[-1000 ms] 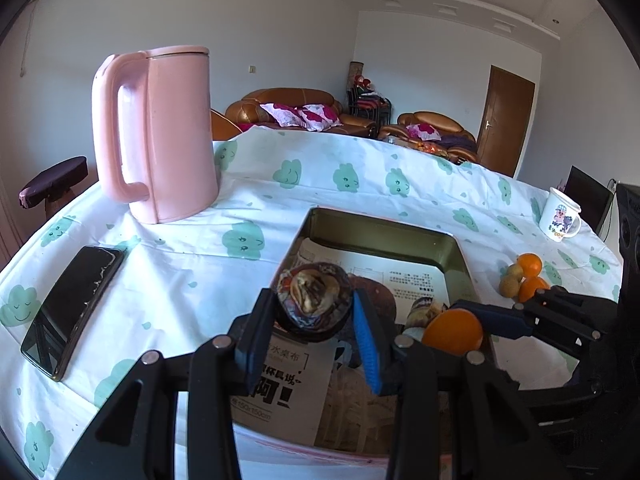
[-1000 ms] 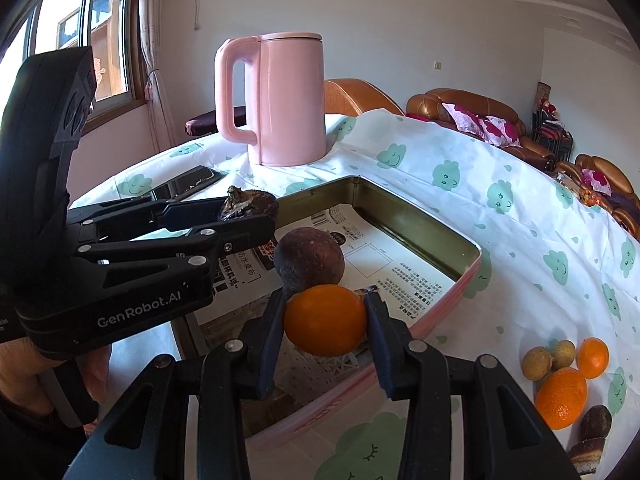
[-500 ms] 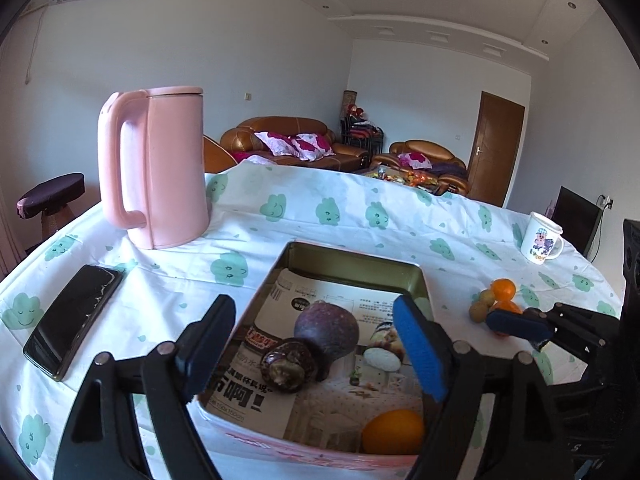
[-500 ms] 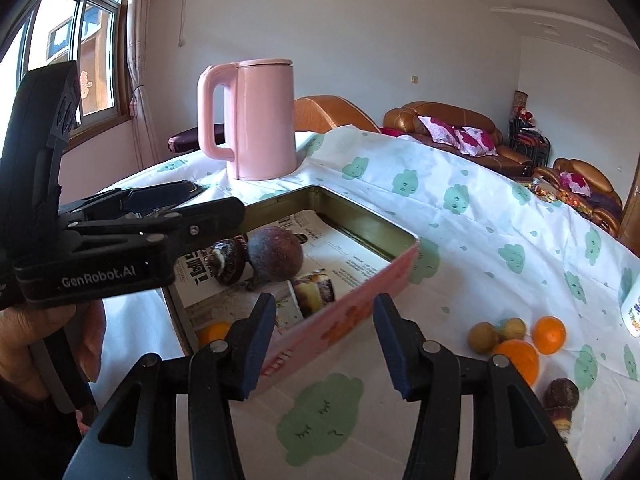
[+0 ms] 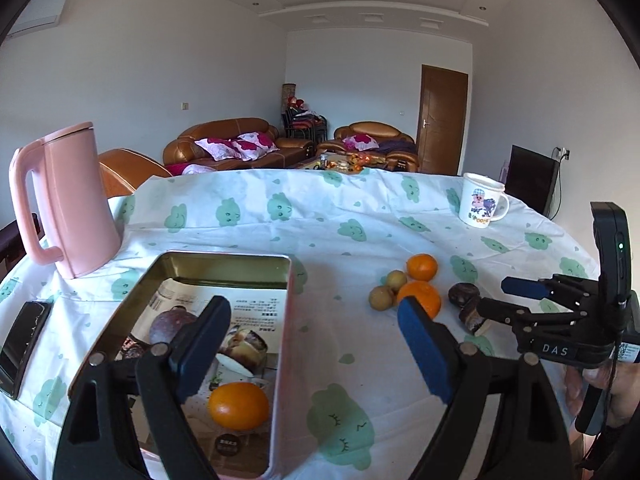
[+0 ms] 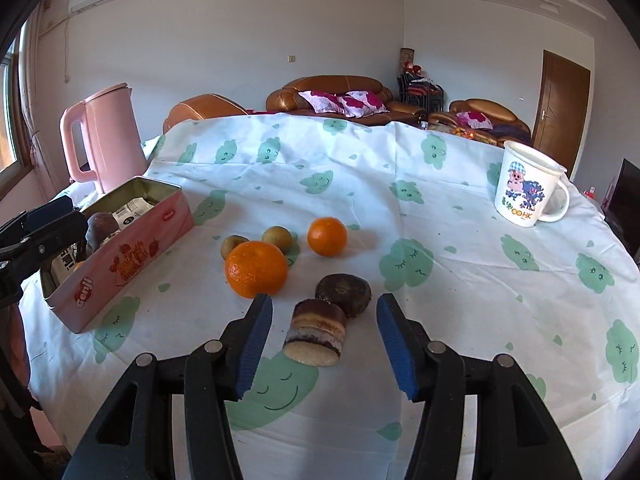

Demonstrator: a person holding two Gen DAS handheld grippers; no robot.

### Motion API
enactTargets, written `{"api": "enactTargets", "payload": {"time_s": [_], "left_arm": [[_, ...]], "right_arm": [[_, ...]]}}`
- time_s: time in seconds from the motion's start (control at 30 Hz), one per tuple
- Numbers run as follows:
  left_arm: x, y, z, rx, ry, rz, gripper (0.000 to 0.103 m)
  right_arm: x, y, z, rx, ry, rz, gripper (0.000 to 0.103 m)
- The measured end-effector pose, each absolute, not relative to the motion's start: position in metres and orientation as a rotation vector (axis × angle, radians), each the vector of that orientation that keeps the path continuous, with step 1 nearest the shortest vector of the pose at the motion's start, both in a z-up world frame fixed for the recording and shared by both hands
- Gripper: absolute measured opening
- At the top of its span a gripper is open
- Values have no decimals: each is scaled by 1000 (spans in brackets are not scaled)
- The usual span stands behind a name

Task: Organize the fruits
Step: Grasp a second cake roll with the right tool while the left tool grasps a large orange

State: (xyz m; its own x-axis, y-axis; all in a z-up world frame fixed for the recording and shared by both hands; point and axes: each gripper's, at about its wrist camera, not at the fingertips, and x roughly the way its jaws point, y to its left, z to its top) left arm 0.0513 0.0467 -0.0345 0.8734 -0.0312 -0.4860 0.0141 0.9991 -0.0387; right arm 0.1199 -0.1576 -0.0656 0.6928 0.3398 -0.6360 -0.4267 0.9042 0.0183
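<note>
The round table under its white cloth printed with green smiling clouds (image 6: 440,208) filled both views, with the tall pink plastic kettle (image 5: 68,200) at the left edge of the left-wrist view and the white cartoon-printed mug (image 6: 524,184) at the upper right of the right-wrist view. The pink rectangular biscuit tin lined with printed paper (image 5: 280,360) sat at the lower left of the left-wrist view, and it now held what both tools had carried a second earlier: a loose orange (image 5: 239,400) lay near its front, and the dark purple round fruit (image 5: 168,326) with a shrivelled brown one beside it lay further back. The left gripper (image 5: 312,344), its jaws opening wide with nothing between them, had pulled back from over the tin toward the bare cloth to its right. The right gripper (image 6: 320,340), jaws also opening and empty, had swung away to the loose pile at the centre of its view, where a big orange (image 6: 256,268), a smaller orange (image 6: 327,236), two small tan-green fruits (image 6: 277,239), a dark brown halved fruit shell (image 6: 343,294) and a cut half showing a pale face (image 6: 316,334) waited on the cloth. That cut half lay just ahead of the spread pads, untouched, so it seemed the likely next pick, with six pieces apparently left to move into the tin.
</note>
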Motion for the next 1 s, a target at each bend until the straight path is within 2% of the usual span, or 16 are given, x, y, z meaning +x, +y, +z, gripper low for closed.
{"api": "enactTargets", "payload": {"time_s": [0.23,0.27,0.33,0.6,0.7,0.77,1.0], "left_arm": [[75,16,-43,6,566,-78,88],[79,14,-45,7,578,-83,88],[85,10,-50,1,600,-95,88],[103,-11,-57,11,651,-153,86],[118,-23,-63,20,692,-181,75],[128,-29,-68,11,735,-211,59],[147,-47,-78,42,808,-210,55]], "right_arm": [[133,-151,-84,-123,797,482,56],[134,-152,-87,-113,812,492,54],[135,-153,-88,-100,816,506,38],[130,-175,-75,-40,733,447,37],[137,-192,-74,-8,737,411,37],[139,-201,-75,22,744,405,37],[141,-205,-80,47,767,426,37]]}}
